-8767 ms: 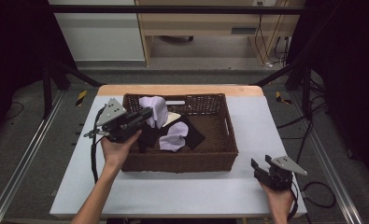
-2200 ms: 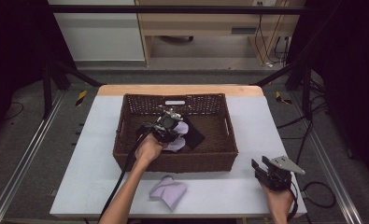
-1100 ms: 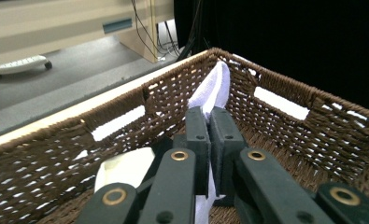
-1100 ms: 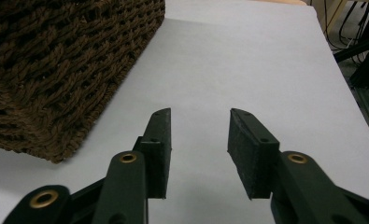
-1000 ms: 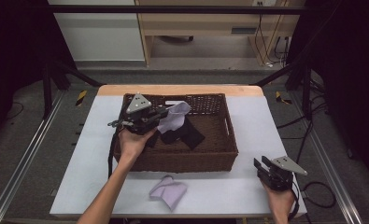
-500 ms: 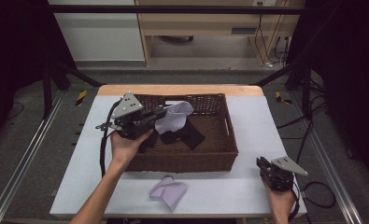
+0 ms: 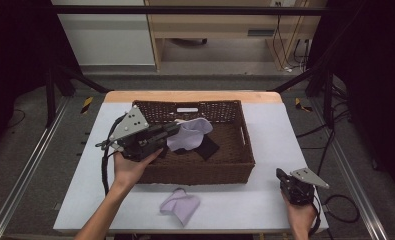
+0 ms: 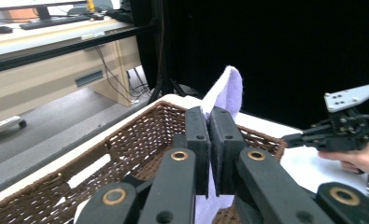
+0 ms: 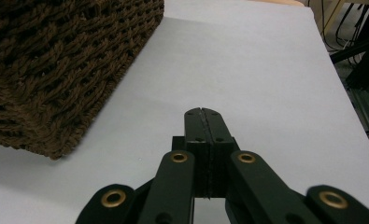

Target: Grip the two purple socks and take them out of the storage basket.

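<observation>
Lilac cloth (image 7: 189,134) hangs from the left tool (image 7: 174,131), lifted clear above the left half of the brown wicker basket (image 7: 237,167). In the left gripper view the two black jaws press together on a fold of this cloth (image 8: 229,91), which stands up past the jaw tips and also hangs below them. The left tool sits above the basket's left rim, with the person's left hand (image 7: 130,167) under it, over the bench (image 7: 265,130) just left of the basket.

A dark cloth (image 7: 207,148) lies on the basket floor, under and to the right of the lifted one. The right half of the basket floor is bare weave.

A second lilac cloth (image 7: 180,206) lies crumpled on the bench in front of the basket's near wall, close to the near edge of the bench and apart from the wall.

The right tool (image 7: 285,179) rests at the near right corner of the bench, held by the right hand (image 7: 300,217), well apart from the basket. In the right gripper view its jaws (image 9: 204,121) are pressed fully together with nothing between them, and the basket's near right corner (image 9: 56,70) stands to their left.

Open bench runs along the right side of the basket out to the right edge, and a narrower strip runs along the left side. The far edge of the bench shows a wooden strip (image 7: 190,96) just behind the basket's far wall.
</observation>
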Demonstrator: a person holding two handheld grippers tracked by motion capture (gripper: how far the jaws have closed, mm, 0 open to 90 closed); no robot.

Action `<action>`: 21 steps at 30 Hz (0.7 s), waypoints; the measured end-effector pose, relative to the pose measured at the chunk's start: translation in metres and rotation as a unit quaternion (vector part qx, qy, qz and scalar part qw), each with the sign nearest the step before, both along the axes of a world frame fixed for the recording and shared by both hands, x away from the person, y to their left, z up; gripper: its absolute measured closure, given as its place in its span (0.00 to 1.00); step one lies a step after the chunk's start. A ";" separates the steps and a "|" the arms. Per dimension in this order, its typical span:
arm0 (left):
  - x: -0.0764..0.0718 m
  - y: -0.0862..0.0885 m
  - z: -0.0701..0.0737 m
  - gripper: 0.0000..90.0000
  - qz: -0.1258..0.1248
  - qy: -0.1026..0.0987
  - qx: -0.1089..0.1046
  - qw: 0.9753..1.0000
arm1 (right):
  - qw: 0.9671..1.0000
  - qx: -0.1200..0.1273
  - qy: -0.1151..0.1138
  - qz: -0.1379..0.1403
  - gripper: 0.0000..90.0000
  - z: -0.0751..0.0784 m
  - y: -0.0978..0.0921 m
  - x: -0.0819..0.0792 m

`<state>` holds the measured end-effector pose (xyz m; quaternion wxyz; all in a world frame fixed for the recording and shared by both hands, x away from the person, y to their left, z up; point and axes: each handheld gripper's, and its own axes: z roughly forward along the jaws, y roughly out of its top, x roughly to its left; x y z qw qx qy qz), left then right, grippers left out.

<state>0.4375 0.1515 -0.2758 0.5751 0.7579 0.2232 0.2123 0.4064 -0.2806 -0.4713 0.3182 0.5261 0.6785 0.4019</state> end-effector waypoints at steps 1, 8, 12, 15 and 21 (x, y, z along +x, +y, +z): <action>-0.002 0.000 0.000 0.96 -0.002 0.000 0.001 1.000 | 1.000 0.000 0.000 0.000 0.99 0.000 0.000 0.000; -0.018 0.002 0.002 0.96 -0.024 -0.004 -0.001 1.000 | 1.000 0.011 0.013 -0.026 0.53 -0.001 -0.001 0.002; -0.026 0.003 0.000 0.96 -0.038 -0.002 -0.002 0.999 | 0.999 0.015 0.016 -0.044 0.45 -0.001 -0.003 0.003; -0.031 0.004 -0.004 0.96 -0.044 0.002 -0.001 0.999 | 0.999 0.014 0.016 -0.045 0.44 -0.002 -0.003 0.003; -0.040 0.007 -0.014 0.96 -0.055 0.011 0.001 0.998 | 0.999 0.013 0.015 -0.044 0.43 -0.002 -0.002 0.003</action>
